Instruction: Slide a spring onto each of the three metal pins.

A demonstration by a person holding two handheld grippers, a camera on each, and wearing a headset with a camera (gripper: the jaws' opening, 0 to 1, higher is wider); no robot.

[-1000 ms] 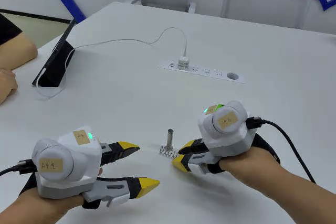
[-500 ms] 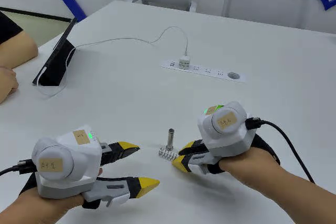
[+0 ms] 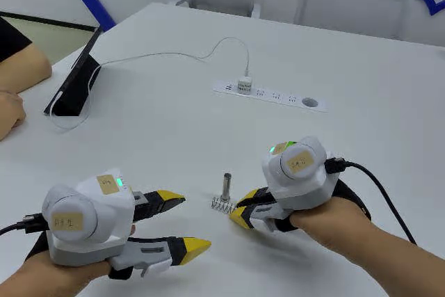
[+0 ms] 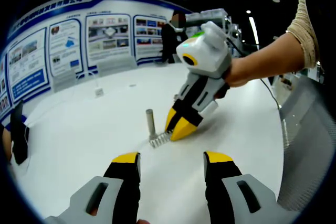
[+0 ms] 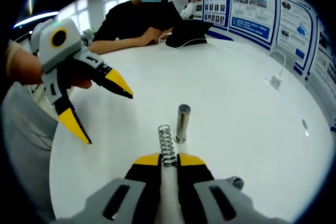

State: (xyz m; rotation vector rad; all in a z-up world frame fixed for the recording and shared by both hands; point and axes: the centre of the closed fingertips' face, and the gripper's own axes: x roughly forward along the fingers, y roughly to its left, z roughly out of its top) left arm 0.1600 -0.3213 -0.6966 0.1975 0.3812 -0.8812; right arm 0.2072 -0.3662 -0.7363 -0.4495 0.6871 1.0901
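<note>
The right claw (image 5: 168, 157) is pinched almost shut on the near end of a spring (image 5: 166, 139). The spring lies flat on the white table (image 5: 247, 129) and pokes out past the claw's tips. Just beyond it, a bit to the right, one metal pin (image 5: 182, 121) stands up straight. Farther off to the left, the left claw (image 4: 170, 157) is wide open and holds nothing. I think the spring is just being picked up. Next it must be lifted, stood up, and lowered over the pin's top.
</note>
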